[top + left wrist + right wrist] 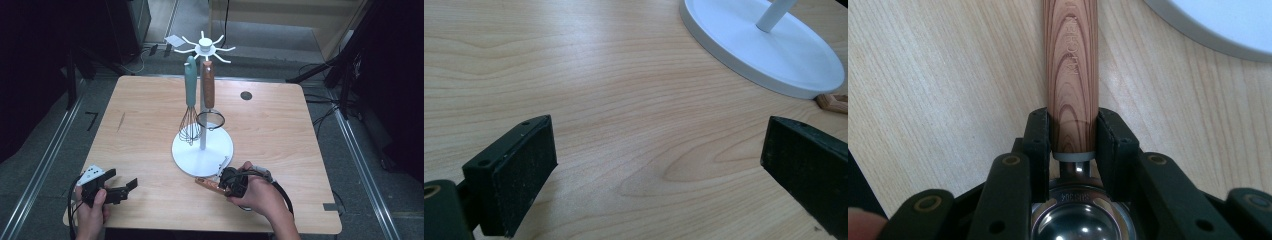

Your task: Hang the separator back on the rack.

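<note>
A wooden-handled utensil (207, 184) lies on the table just in front of the white rack's round base (215, 147). My right gripper (227, 182) is shut on it. In the right gripper view both pads clamp the handle (1071, 60) close to its metal collar, and a shiny metal head (1080, 220) sits between the jaws behind them. My left gripper (122, 178) rests near the table's front left corner, open, with bare wood between its fingers (524, 170). The handle's tip (834, 102) peeks in beside the base (774, 55).
On the rack's pole hang a teal-handled whisk (190, 95) and a wooden-handled round strainer (208, 90), under several white hook arms (204, 47). A dark round grommet (246, 95) sits in the tabletop at the far right. Bare wood spreads to the left and right of the rack.
</note>
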{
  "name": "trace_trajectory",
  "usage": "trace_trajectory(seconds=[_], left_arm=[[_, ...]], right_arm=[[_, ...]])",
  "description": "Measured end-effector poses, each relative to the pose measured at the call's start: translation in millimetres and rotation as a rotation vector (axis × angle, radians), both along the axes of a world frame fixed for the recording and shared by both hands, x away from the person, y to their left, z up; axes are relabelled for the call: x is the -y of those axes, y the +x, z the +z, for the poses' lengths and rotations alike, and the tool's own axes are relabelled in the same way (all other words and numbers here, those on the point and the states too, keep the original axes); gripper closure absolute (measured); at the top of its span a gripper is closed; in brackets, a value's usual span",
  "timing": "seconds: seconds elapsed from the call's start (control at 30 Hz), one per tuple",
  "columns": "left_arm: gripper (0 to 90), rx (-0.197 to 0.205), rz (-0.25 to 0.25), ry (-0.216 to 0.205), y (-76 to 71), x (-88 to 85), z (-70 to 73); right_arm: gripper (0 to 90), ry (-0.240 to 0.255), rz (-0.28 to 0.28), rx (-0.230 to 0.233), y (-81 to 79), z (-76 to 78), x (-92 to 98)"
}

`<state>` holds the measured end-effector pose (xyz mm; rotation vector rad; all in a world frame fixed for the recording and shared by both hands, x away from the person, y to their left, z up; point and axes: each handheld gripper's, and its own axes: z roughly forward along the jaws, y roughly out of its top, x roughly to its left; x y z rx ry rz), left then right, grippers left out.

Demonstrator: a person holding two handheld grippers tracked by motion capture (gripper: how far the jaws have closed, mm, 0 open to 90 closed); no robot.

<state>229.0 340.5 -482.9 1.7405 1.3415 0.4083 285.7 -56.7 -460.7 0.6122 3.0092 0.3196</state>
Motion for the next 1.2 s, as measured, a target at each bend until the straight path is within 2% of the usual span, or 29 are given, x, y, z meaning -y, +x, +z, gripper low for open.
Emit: trace_trajectory(seconds=[0.17,0.2,0.3,0.37,0.43,0.47,0.6,0.7,1.0,1.13,1.2], left_arm=[[1.7,-0.002,0.002,-0.008,0.6,-1.0,-0.4],[1.7,-0.002,0.003,-0.007,0.5,-0.7,-0.5],[1.7,-0.001,0.003,-0.007,0.4,-1.0,-0.4],[1.7,-0.001,0.006,-0.014,0.5,-1.5,-0.5],[1.7,-0.003,0.007,-0.017,0.7,-2.0,-0.4],[1.7,-0.003,0.007,-0.017,0.7,-2.1,-0.4],[1.7,-0.004,0.006,-0.016,0.9,-1.6,-0.4],[1.7,-0.003,0.006,-0.014,1.1,-1.6,-0.4],[1.7,0.004,0.008,-0.014,0.9,-1.4,-0.3],[1.7,0.007,0.017,-0.008,1.1,-1.6,0.2],[1.7,0.015,0.036,-0.001,0.9,-2.1,1.2]], right_arm=[[70.9,0.011,-0.031,0.004,-4.3,0.2,-0.7],[70.9,0.016,-0.018,0.01,-4.2,0.0,0.4],[71.0,0.043,-0.003,0.033,-7.8,-0.9,3.5],[71.0,0.034,-0.003,0.063,-11.0,-0.6,5.9],[71.0,0.054,0.004,0.063,-15.7,1.9,8.7],[71.0,0.068,0.017,0.078,-17.2,4.3,12.5],[71.0,0.116,-0.011,0.09,-19.6,10.3,25.4],[71.0,0.189,-0.05,0.107,-18.5,17.1,37.6],[71.1,0.318,-0.193,0.17,-10.7,25.9,56.3],[71.1,0.347,-0.242,0.205,-8.0,25.8,60.2],[71.1,0.35,-0.272,0.211,-6.3,24.7,61.4]])
